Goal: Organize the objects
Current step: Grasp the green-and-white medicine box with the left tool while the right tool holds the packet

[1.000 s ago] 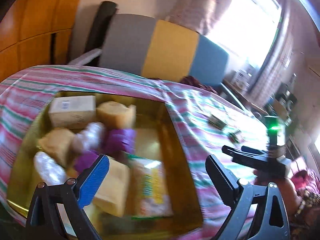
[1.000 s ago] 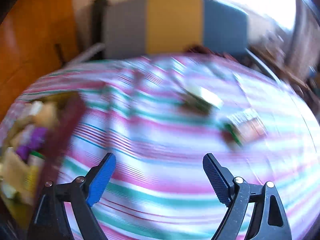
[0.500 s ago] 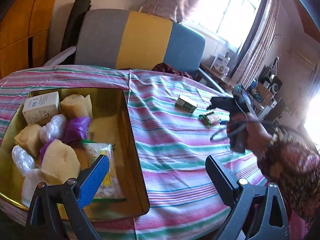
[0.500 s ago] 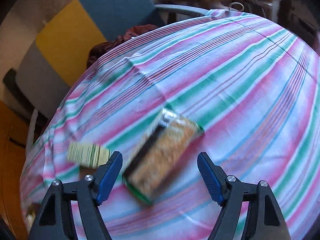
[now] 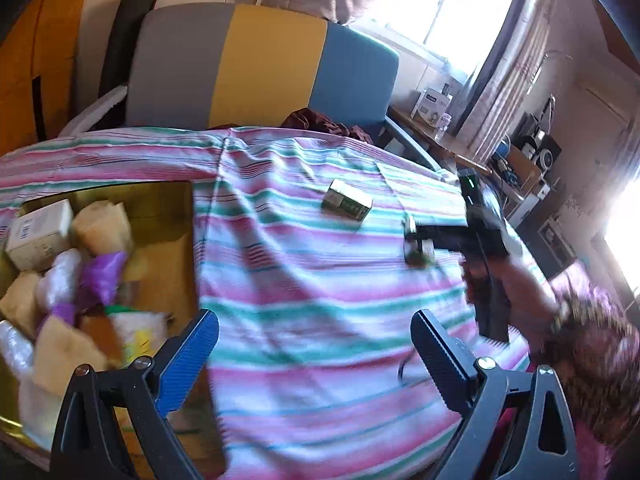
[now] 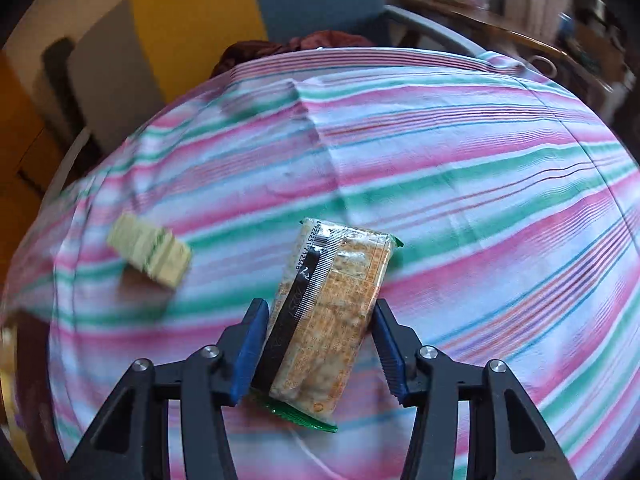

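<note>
- Two risks stand out, in my judgement. The right gripper (image 6: 318, 344) is closing on the packet (image 6: 328, 316), which lies flat on the striped cloth (image 6: 440, 152); the near pad looks to touch the wrapper's dark edge, while a thin gap shows at the other pad.
- The packet sits skewed between the jaws, so the squeeze may twist it or crush the crackers inside.
- The pads reach low toward the cloth, so they may pinch a fold and drag it, shifting the small box (image 6: 150, 256) just beside.
- The right gripper points steeply down at the packet, the person's hand (image 5: 516, 280) around its handle.
- The left gripper (image 5: 316, 352) hangs wide and empty, tilted down over the cloth, beside the gold tray (image 5: 176, 200) already full of packets.
- The small box lies apart from the tray, still to be gathered.
</note>
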Motion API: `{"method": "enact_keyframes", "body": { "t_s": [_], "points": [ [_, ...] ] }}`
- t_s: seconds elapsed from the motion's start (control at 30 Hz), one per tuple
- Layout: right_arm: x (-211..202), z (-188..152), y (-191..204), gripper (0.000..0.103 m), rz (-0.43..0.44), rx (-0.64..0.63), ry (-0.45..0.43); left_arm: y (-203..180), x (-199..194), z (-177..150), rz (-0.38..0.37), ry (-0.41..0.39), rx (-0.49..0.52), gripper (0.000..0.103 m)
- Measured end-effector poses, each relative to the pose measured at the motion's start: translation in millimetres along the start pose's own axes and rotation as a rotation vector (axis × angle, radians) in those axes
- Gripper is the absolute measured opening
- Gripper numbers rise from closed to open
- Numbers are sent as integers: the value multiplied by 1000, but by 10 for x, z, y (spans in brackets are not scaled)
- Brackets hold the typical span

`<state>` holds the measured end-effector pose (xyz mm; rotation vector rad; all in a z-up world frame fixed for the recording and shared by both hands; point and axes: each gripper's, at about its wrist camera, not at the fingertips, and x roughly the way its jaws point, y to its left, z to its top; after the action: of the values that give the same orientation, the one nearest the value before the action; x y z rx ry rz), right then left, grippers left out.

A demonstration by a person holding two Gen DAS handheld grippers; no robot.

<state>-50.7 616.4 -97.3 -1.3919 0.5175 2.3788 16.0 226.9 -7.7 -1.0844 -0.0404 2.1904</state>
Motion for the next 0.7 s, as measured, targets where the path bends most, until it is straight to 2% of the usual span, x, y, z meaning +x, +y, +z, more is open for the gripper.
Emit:
{"method": "enact_keyframes", "body": {
  "t_s": [0.13,0.27,0.37,0.5,0.57,0.7],
  "points": [
    [-37,-129,-131,54,44,-60,-17,-211,300,288,15,-8,-46,98],
    [-60,-234,-100,56,29,-121,-74,-402,763,602,5,29,-89,98],
    [-48,-195,-43,56,-3,-134,-46,-476,1116,770,38,55,-136,98],
    [-7,-150,-33,56,0,-139,-32,-529,1666,1016,73,100,-196,98],
    [-5,-134,-47,56,5,-133,-23,-512,1937,1117,100,132,-248,98],
    [-12,-151,-34,56,-6,-147,-16,-401,2347,1221,104,190,-394,98]
  ]
}}
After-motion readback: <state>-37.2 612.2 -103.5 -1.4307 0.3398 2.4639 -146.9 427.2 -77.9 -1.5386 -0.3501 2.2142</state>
